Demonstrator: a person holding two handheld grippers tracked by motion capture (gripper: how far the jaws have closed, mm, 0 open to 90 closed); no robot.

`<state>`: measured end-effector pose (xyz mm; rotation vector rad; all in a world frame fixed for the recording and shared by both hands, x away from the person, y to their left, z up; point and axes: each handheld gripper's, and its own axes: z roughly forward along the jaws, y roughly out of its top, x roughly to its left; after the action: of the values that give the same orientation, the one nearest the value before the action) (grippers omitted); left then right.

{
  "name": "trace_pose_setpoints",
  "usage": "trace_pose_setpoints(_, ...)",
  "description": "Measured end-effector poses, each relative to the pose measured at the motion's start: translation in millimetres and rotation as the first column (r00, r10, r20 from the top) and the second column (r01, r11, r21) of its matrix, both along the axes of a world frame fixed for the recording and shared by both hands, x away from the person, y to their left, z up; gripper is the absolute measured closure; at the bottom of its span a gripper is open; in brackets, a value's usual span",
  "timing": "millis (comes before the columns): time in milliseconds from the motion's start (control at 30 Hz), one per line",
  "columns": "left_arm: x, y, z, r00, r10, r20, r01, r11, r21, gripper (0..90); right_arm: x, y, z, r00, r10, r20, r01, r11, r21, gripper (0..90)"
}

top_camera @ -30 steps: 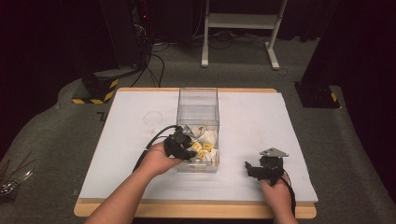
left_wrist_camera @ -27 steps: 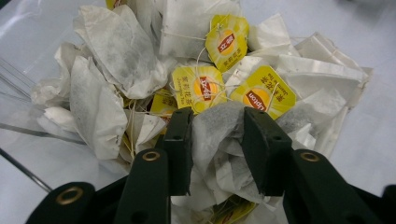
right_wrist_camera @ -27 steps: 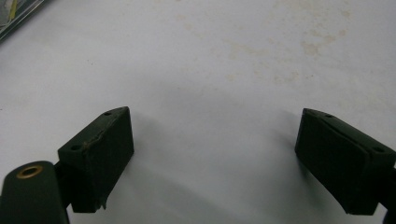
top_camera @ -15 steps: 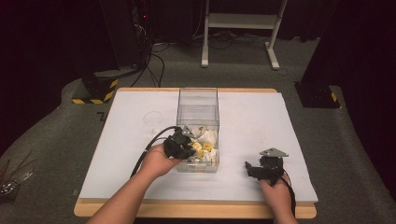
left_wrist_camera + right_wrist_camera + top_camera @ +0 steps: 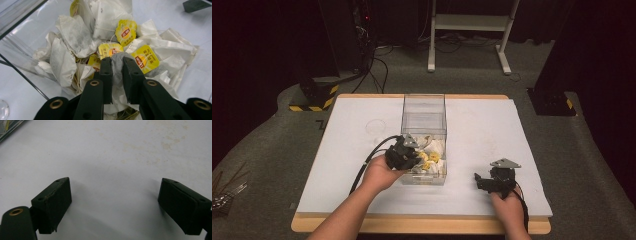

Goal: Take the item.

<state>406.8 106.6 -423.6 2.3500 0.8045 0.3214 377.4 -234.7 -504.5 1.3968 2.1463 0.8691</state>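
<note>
My left gripper [image 5: 117, 65] has just closed its jaws on a limp, featherlight tea bag [image 5: 116, 62], pinching soft paper that could tear, while my right gripper [image 5: 113, 202] gapes wide.

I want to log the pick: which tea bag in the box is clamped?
The grey-white tea bag pinched between the left gripper jaws, just below the middle yellow tag; the others lie loose.

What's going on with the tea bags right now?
Left tool shut on one tea bag in the clear box. Right tool open, over bare table. Nothing in the way.
</note>
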Motion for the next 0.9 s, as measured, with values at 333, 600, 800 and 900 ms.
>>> trace_pose_setpoints(333, -7.4, 11.3, 3.7, 0.9992, 0.010, 0.037, -0.006, 0.9939, -0.110, 79.2, -0.1, 0.1, 0.0, 1.0000, 0.000, 0.000, 0.000, 1.0000, -0.001, 11.8)
trace_pose_setpoints(600, -16.0, 25.9, 4.5, 0.9959, 0.045, 0.078, -0.027, 0.9740, -0.225, 79.2, -0.1, 0.2, 0.0, 1.0000, 0.001, 0.002, -0.001, 1.0000, -0.002, 11.9)
trace_pose_setpoints(800, -21.0, 36.5, 7.2, 0.9934, 0.056, 0.100, -0.024, 0.9561, -0.292, 79.2, -0.2, 0.2, 0.0, 1.0000, 0.000, 0.002, 0.000, 1.0000, -0.002, 11.9)
trace_pose_setpoints(900, -22.4, 39.0, 6.9, 0.9927, 0.061, 0.105, -0.025, 0.9489, -0.315, 79.2, -0.2, 0.3, 0.0, 1.0000, 0.001, 0.003, -0.001, 1.0000, -0.002, 12.1)
